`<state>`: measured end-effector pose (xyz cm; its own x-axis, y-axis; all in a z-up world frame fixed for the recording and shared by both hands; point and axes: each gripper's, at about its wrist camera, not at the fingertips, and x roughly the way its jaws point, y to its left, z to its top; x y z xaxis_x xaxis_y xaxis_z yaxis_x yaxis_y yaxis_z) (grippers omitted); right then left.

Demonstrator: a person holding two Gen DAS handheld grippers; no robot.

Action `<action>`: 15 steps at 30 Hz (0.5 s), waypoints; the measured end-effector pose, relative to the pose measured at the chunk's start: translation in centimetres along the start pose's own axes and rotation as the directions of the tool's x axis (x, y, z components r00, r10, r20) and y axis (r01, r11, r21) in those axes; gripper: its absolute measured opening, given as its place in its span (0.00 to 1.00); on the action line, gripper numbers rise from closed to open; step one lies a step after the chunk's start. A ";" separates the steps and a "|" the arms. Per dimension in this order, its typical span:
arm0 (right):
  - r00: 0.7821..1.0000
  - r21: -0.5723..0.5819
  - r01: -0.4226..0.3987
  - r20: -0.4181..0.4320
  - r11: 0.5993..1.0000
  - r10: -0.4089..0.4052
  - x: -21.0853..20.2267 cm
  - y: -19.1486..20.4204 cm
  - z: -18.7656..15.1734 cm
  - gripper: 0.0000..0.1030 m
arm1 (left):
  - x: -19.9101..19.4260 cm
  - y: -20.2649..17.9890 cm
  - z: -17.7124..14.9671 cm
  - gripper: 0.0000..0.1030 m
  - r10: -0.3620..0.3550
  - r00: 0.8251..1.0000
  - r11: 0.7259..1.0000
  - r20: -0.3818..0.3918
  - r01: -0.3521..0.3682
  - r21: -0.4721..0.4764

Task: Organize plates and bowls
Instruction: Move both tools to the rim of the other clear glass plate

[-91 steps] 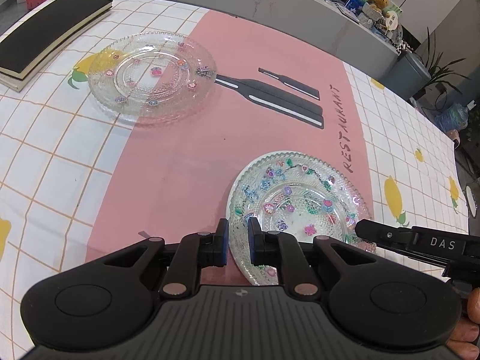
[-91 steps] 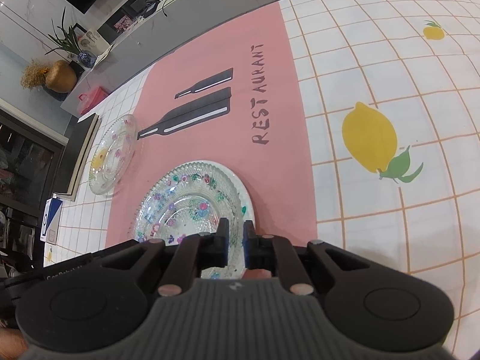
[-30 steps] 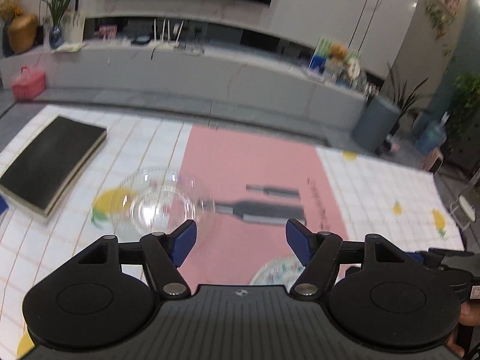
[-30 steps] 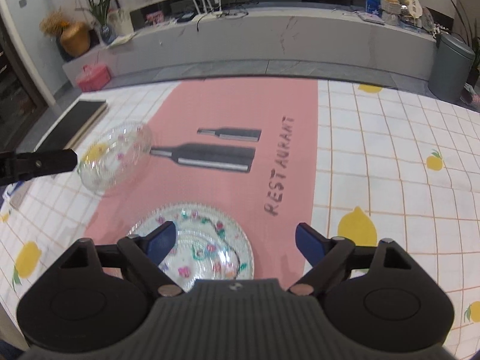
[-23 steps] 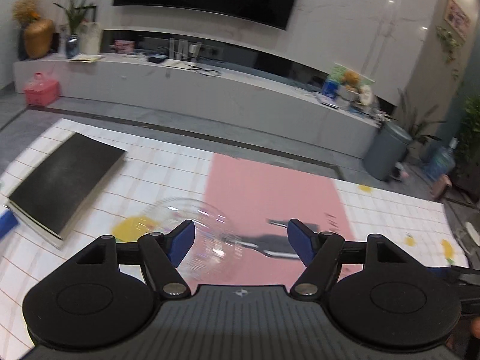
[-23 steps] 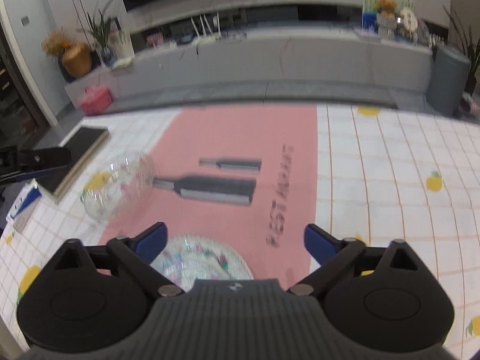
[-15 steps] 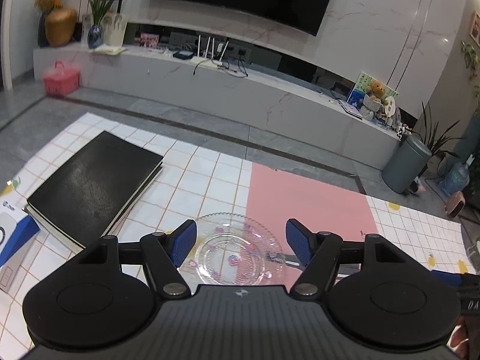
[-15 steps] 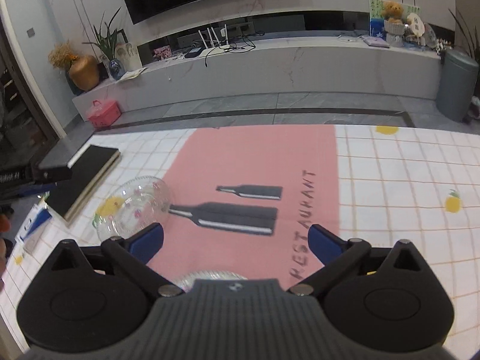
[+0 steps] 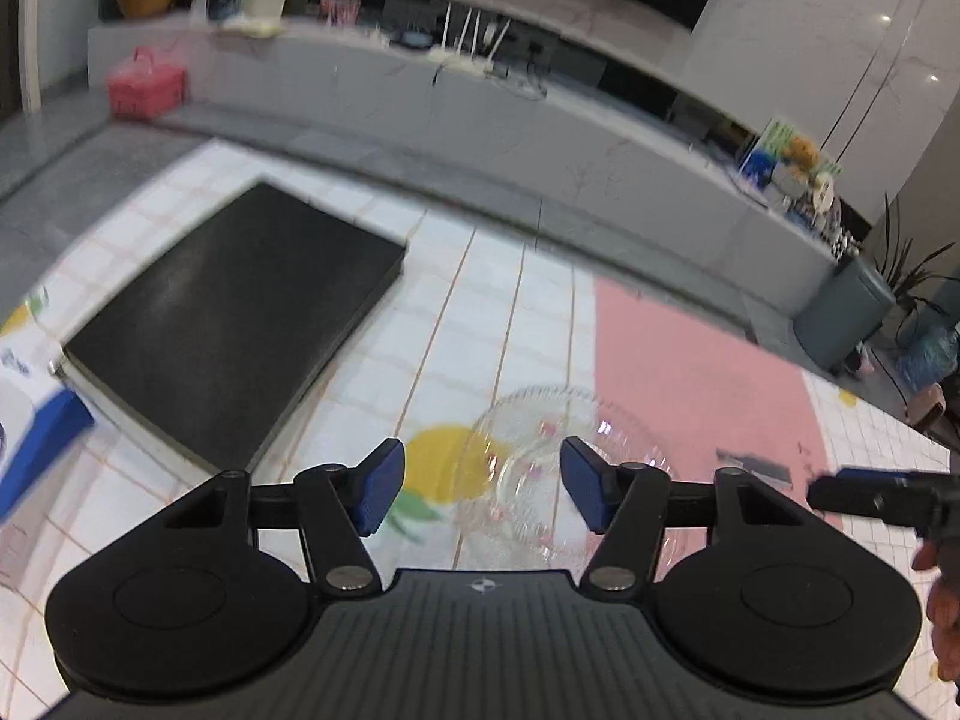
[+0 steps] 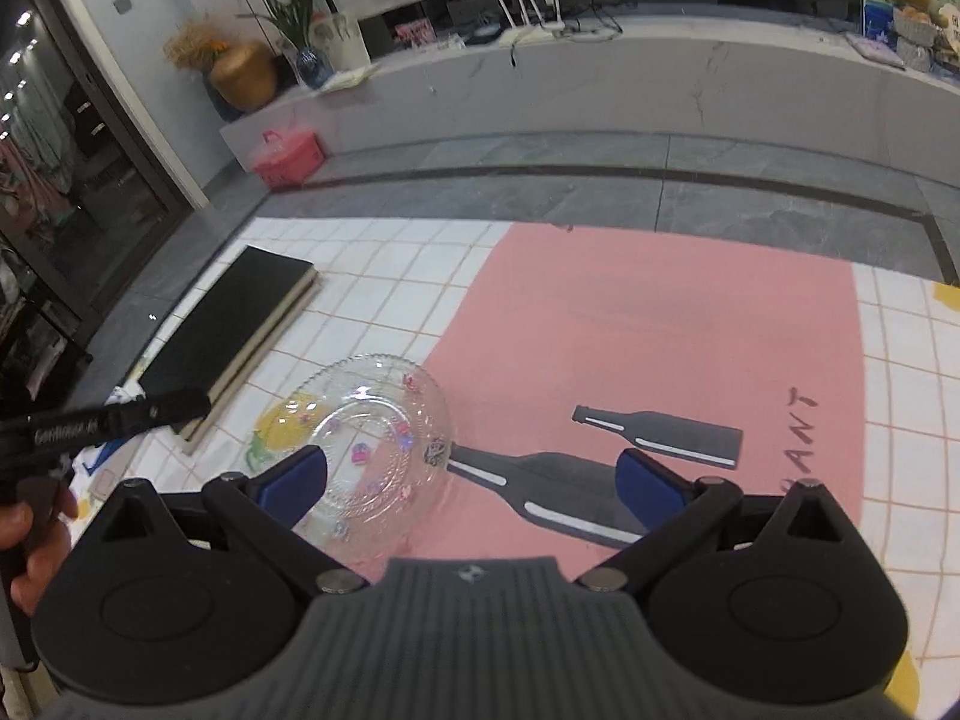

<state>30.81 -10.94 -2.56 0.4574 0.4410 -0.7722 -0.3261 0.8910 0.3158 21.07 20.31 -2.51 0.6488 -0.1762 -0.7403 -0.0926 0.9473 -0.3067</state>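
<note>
Both hands have swung left from the near flowered plate to the clear beaded glass plate (image 10: pixel 375 450) by the black book (image 10: pixel 234 324), left tongs (image 9: pixel 480 489) just narrowing, right tongs (image 10: pixel 471 480) spread wide, both empty, so it goes next.

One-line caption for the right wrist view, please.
Open right gripper hovers above a clear glass plate with coloured flower decals on the pink-and-checked tablecloth, black book behind.

"ANT" lettering on pink tablecloth (image 10: pixel 690 324)
</note>
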 end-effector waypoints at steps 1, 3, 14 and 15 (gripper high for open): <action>1.000 0.010 -0.003 -0.017 1.000 0.004 0.7 -0.1 0.3 0.97 | 0.5 0.4 -0.1 0.61 -0.015 1.000 0.999 -0.025 0.014 -0.029; 0.999 0.031 -0.022 -0.048 0.999 0.023 2.0 -0.3 0.7 0.97 | 1.2 1.2 -0.1 0.60 -0.045 0.996 0.995 -0.072 0.038 -0.096; 0.975 0.092 -0.142 -0.160 0.986 0.155 6.8 -1.4 2.3 0.69 | 4.1 2.1 -0.2 0.52 -0.108 0.986 0.976 -0.124 0.082 -0.202; 0.971 0.101 -0.142 -0.177 0.985 0.158 7.2 -1.5 2.3 0.66 | 4.3 2.1 -0.2 0.52 -0.108 0.985 0.976 -0.131 0.081 -0.200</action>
<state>36.53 -8.89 -7.32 0.2463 0.5503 -0.7978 -0.3025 0.8257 0.4761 23.54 21.52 -6.50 0.5507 -0.3114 -0.7744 -0.1893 0.8570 -0.4792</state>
